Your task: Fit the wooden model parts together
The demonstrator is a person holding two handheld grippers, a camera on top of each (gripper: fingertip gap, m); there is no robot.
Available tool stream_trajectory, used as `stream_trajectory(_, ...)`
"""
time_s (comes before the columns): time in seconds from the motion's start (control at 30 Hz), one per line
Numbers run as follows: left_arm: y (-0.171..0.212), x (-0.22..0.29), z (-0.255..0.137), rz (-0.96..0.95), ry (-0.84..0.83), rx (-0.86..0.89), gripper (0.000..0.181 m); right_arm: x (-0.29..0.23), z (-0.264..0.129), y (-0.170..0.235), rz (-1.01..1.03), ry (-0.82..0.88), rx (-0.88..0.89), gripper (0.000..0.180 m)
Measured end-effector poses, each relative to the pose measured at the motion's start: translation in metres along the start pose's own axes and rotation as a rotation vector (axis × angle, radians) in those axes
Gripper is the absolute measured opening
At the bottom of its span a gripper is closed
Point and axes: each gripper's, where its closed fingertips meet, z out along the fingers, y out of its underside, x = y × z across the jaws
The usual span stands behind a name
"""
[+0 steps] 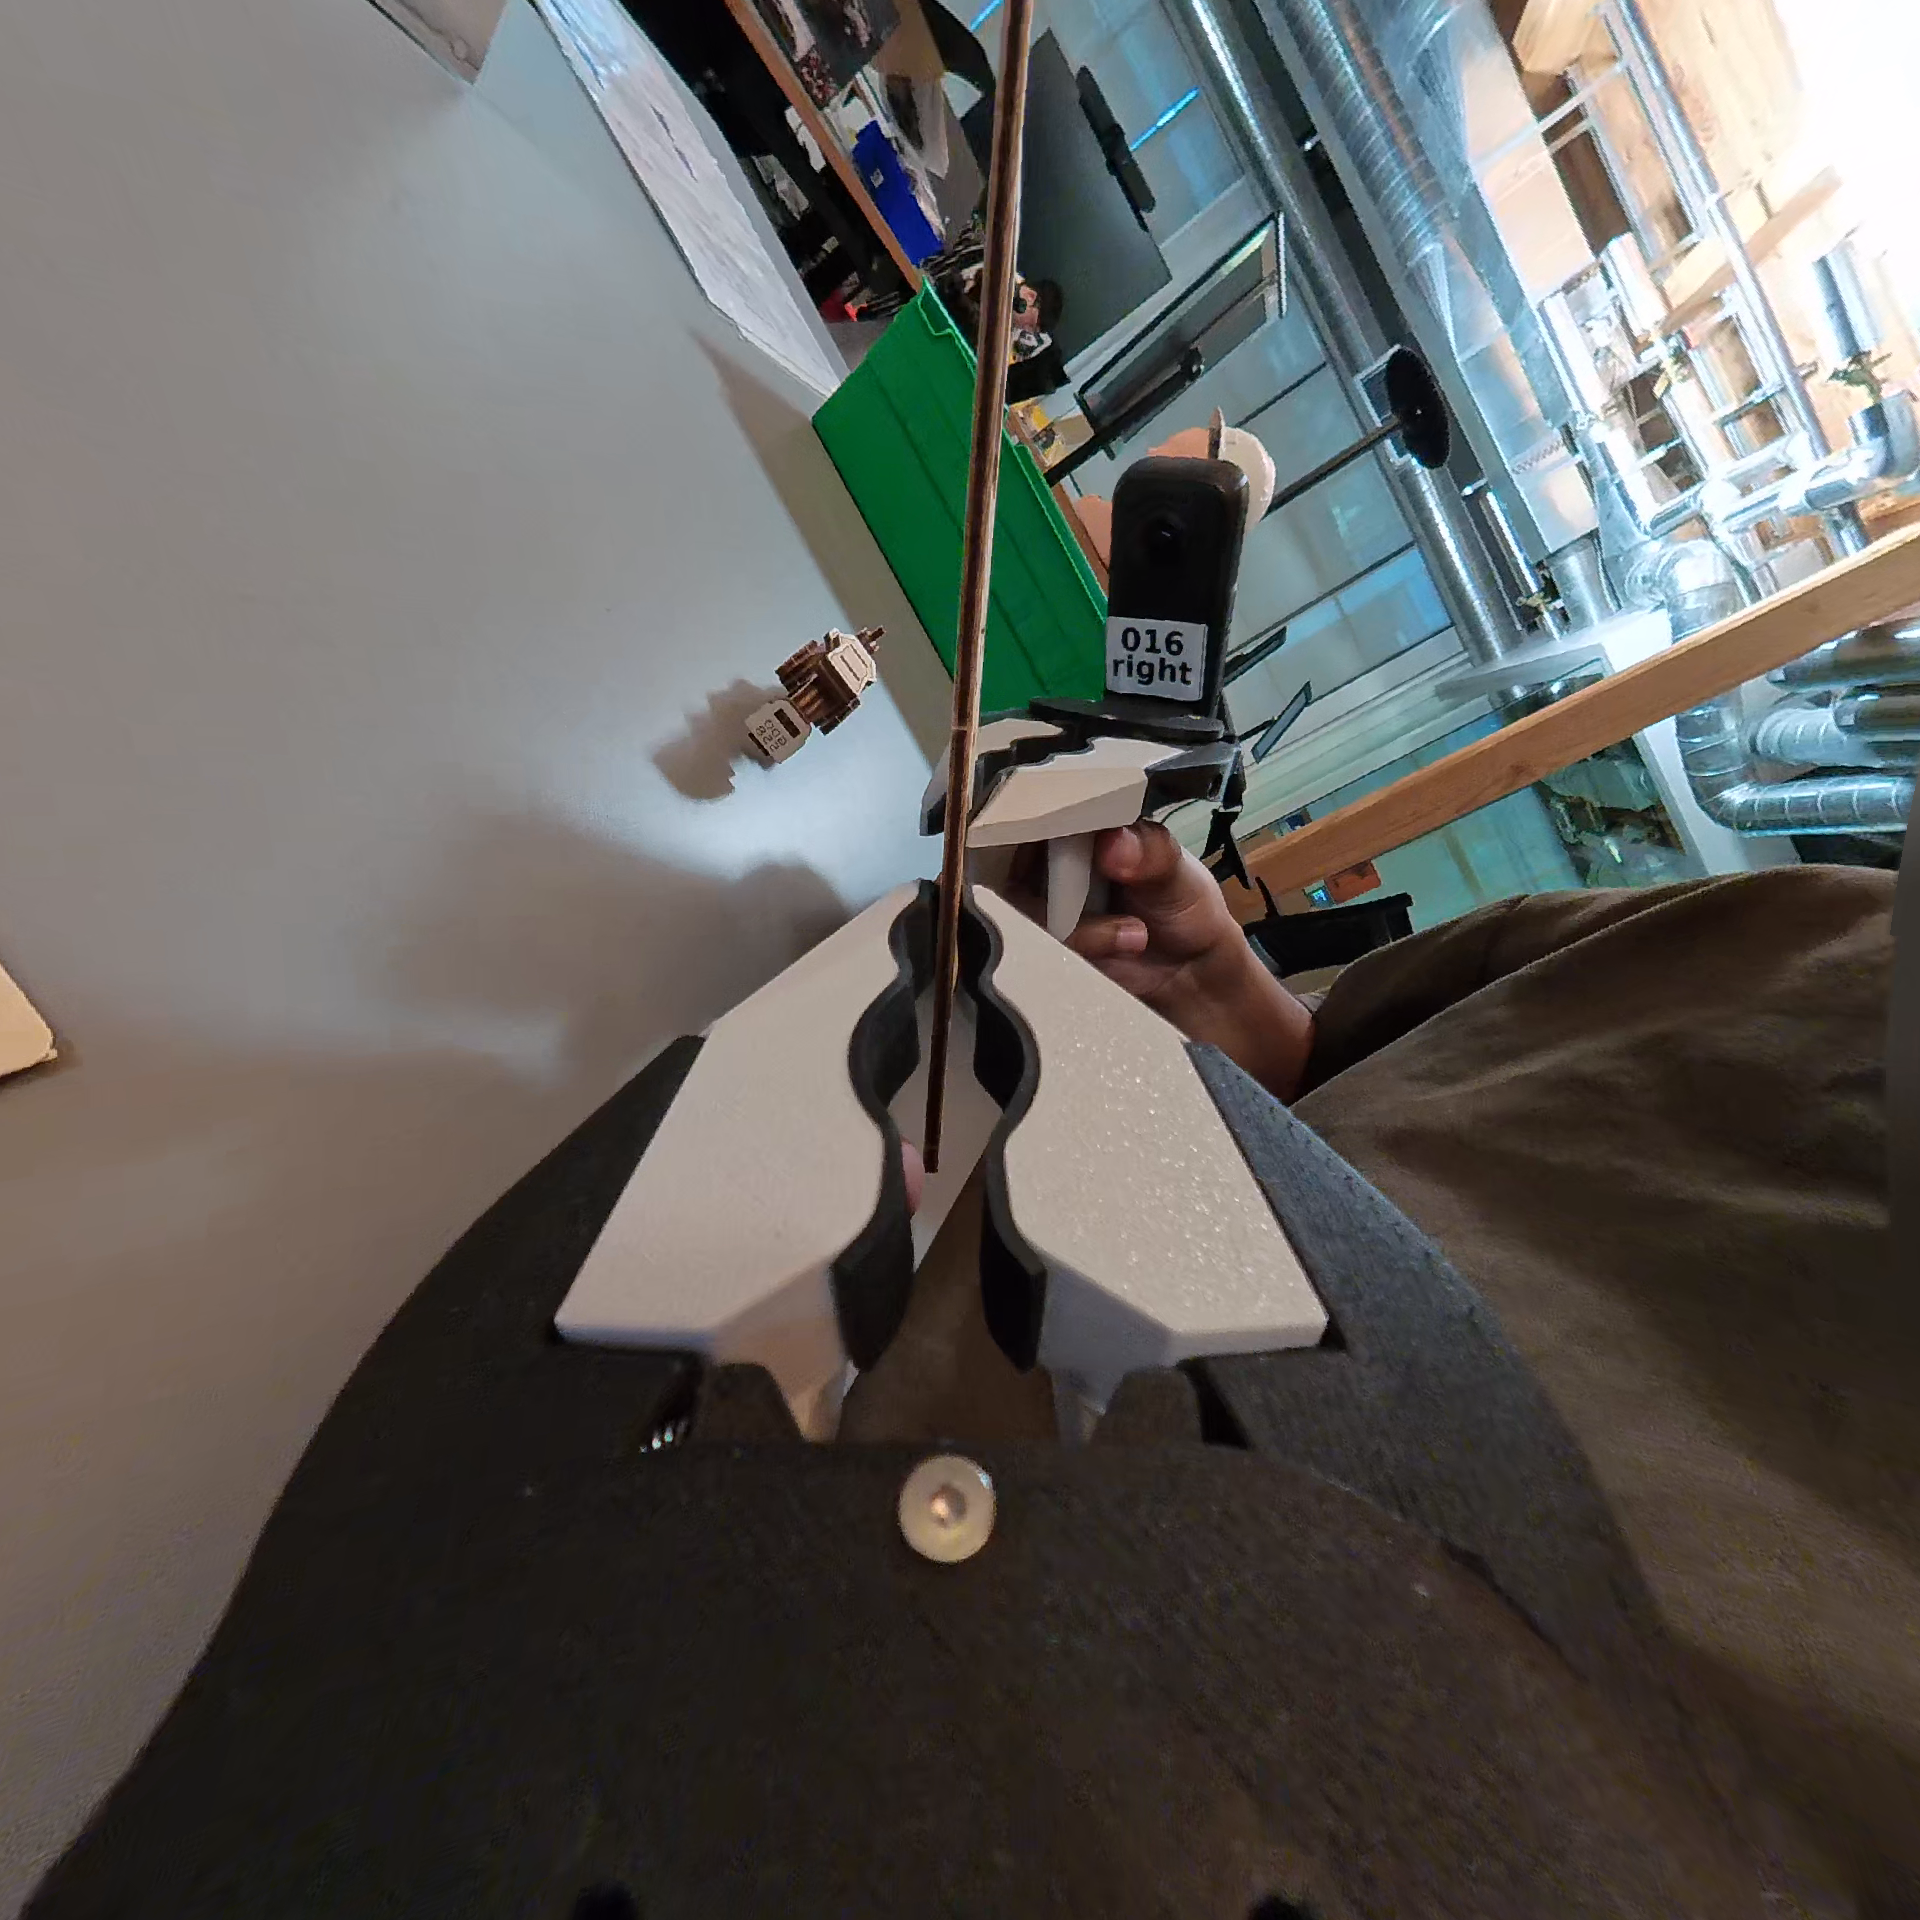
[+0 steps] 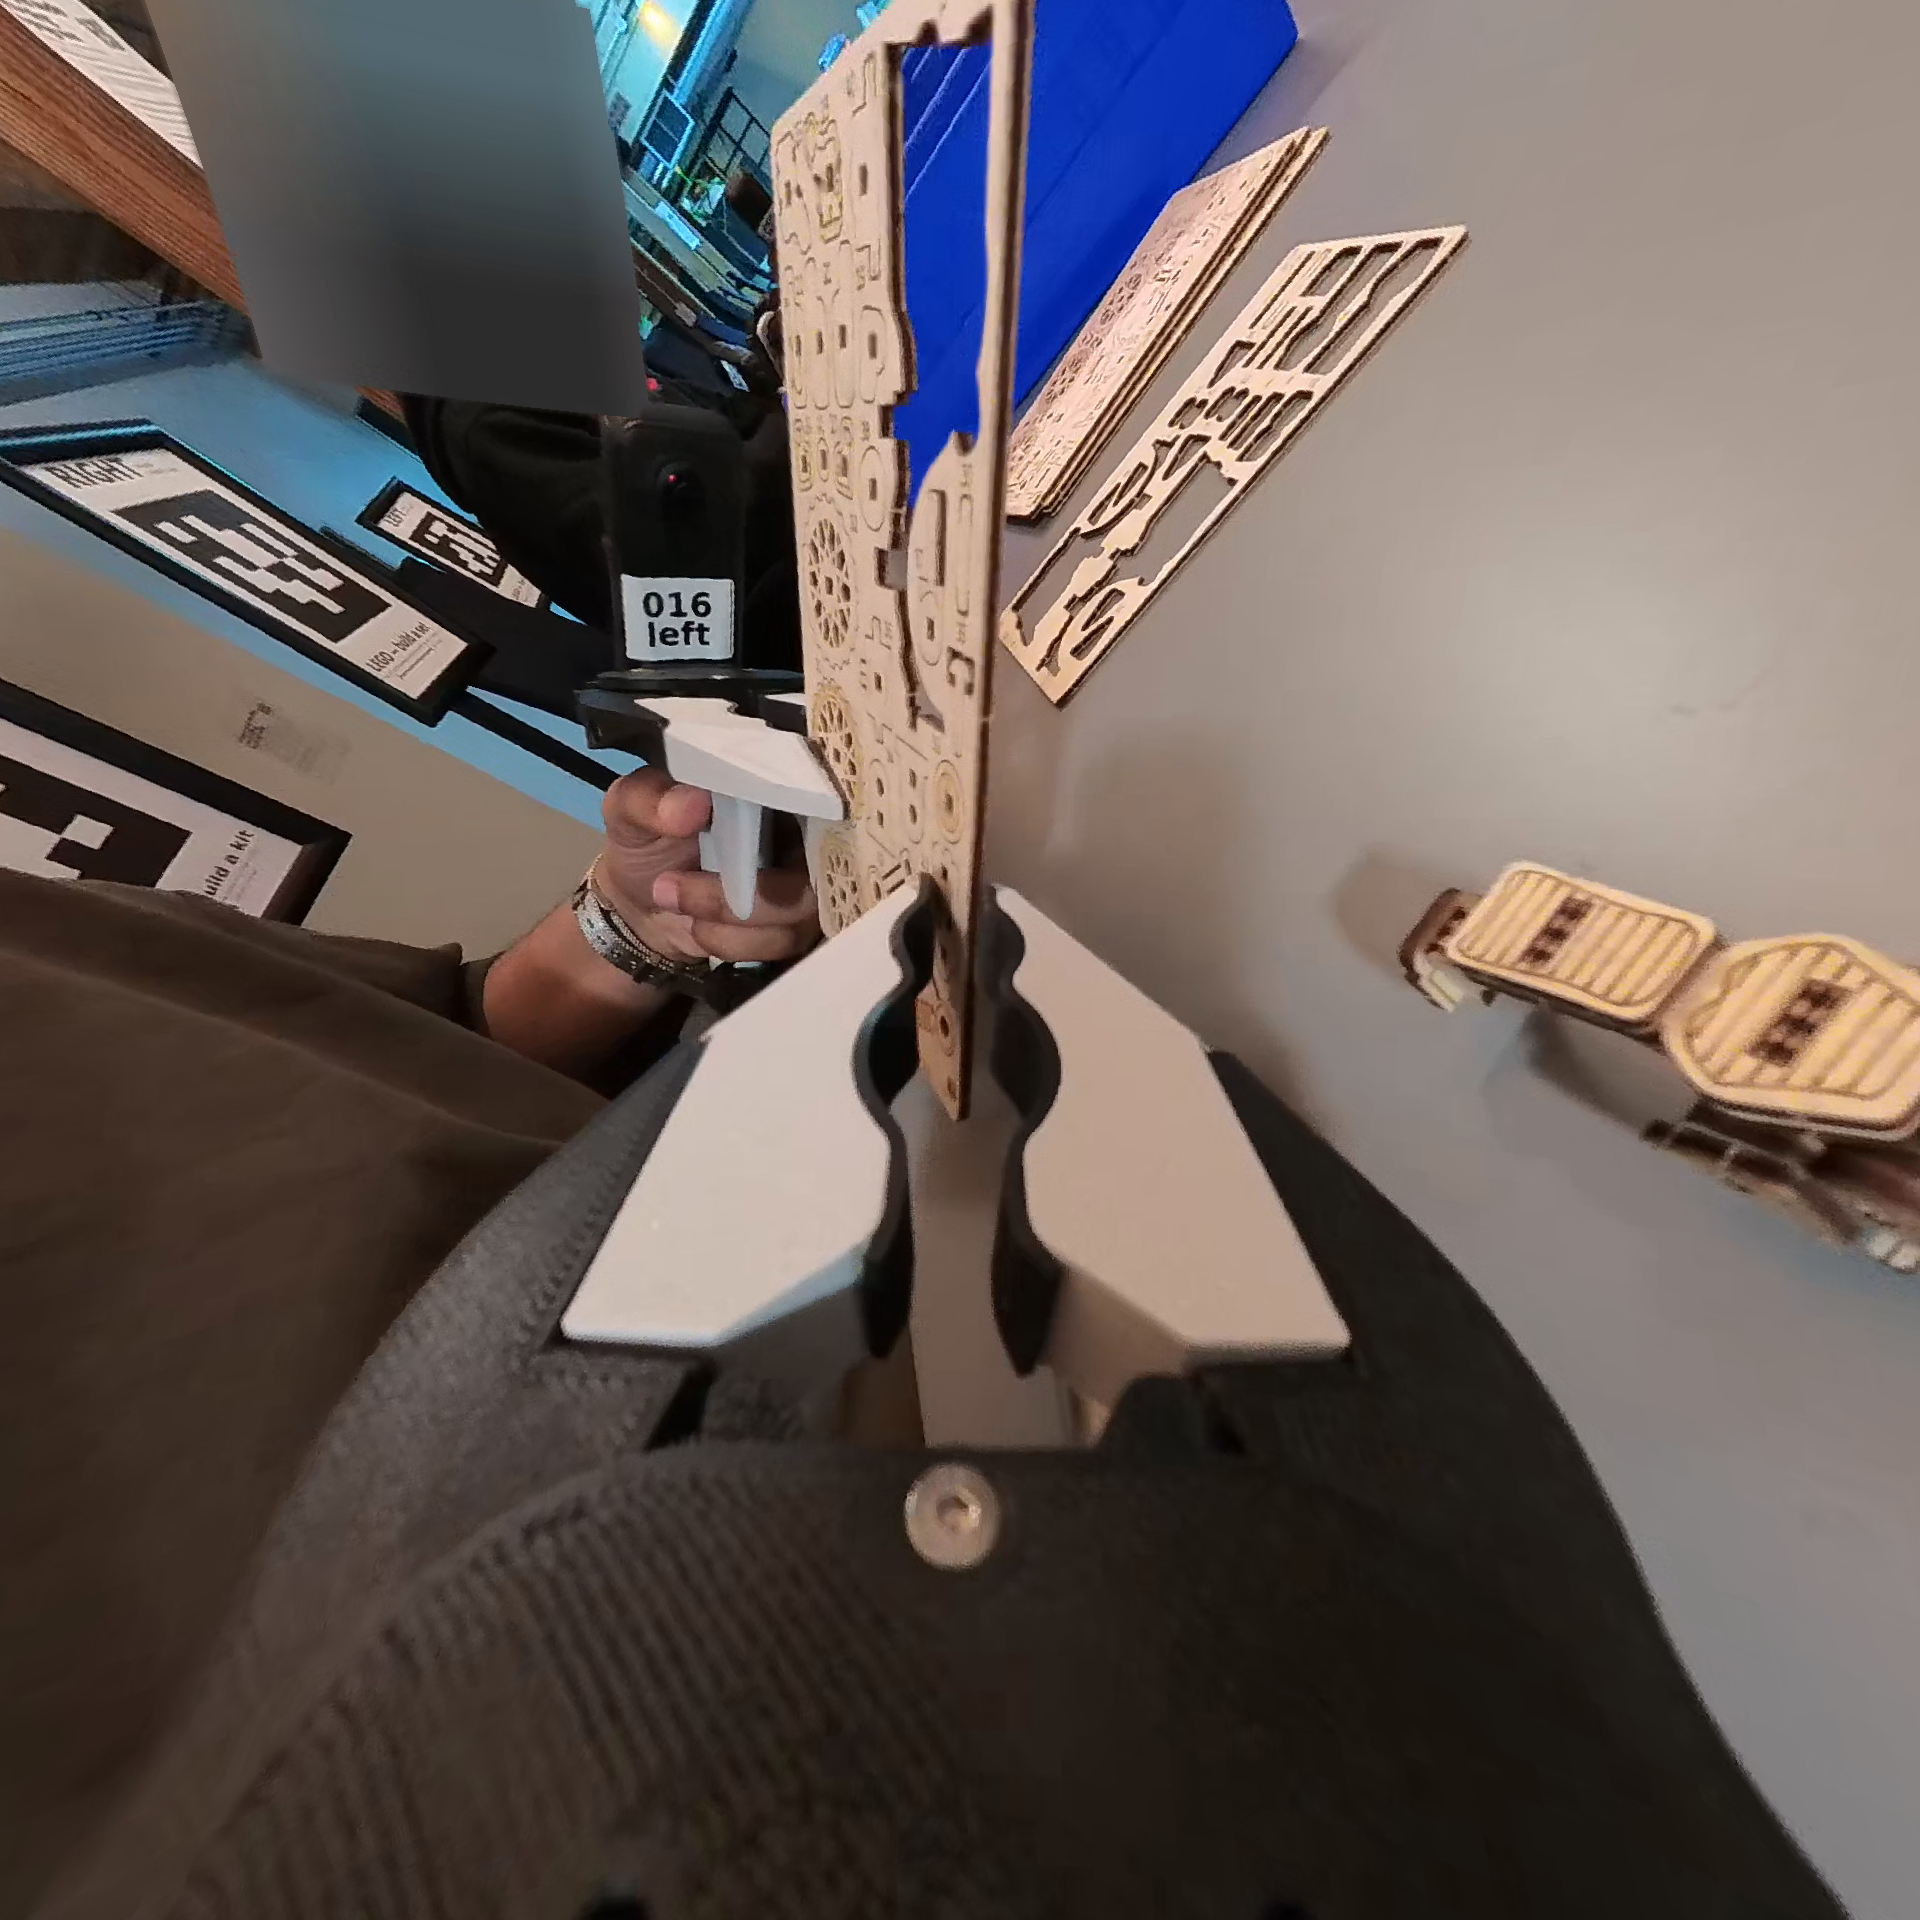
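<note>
Both grippers hold one thin laser-cut wooden parts sheet [image 2: 883,499] upright above the grey table. In the left wrist view the sheet [image 1: 982,468] shows edge-on, and my left gripper [image 1: 945,914] is shut on its near edge. My right gripper [image 2: 956,914] is shut on another edge of the sheet. It also shows in the left wrist view [image 1: 971,779], clamped a little farther along the sheet. The left gripper [image 2: 821,790] shows in the right wrist view at the sheet's left side. A partly built wooden model [image 2: 1683,997] lies on the table to the right and appears small in the left wrist view [image 1: 831,681].
A stack of uncut wooden sheets [image 2: 1164,312] and an emptied sheet frame [image 2: 1226,468] lie on the grey table [image 2: 1558,520] beyond the held sheet. A blue bin [image 2: 1122,135] stands behind them, and a green bin [image 1: 935,520] at the table's far side. Framed marker boards [image 2: 260,582] lie at the left. Some 5 cm of space lies between my two pairs of fingers.
</note>
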Motion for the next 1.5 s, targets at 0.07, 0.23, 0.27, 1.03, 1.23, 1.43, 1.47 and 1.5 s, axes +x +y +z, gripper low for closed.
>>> stream_trajectory(0.07,0.002,0.006,0.002,0.004,0.034,-0.010,0.000,0.008,-0.001,0.002,-0.020,0.053,-0.013,0.002)
stream_trajectory(0.23,0.000,-0.001,0.002,-0.006,-0.014,-0.003,0.000,0.005,-0.001,-0.004,-0.133,0.118,0.011,0.003)
stream_trajectory(0.27,0.000,-0.003,0.001,-0.026,-0.003,0.000,0.000,0.005,0.000,-0.004,-0.135,0.121,0.010,0.003)
stream_trajectory(1.03,-0.054,-0.067,-0.067,-0.043,-0.287,0.147,0.000,0.016,0.002,0.011,-0.386,0.263,-0.093,0.021)
stream_trajectory(1.23,-0.046,-0.090,-0.073,0.017,-0.440,0.055,0.008,0.021,0.010,0.026,-0.569,0.352,-0.193,0.021)
stream_trajectory(1.43,-0.049,-0.091,-0.075,0.103,-0.504,0.042,0.033,0.022,0.011,0.026,-0.549,0.343,-0.188,0.021)
stream_trajectory(1.47,-0.050,-0.093,-0.077,0.120,-0.530,0.038,0.041,0.022,0.011,0.025,-0.541,0.342,-0.183,0.021)
stream_trajectory(1.5,-0.051,-0.095,-0.080,0.141,-0.558,0.035,0.047,0.022,0.010,0.023,-0.532,0.341,-0.176,0.021)
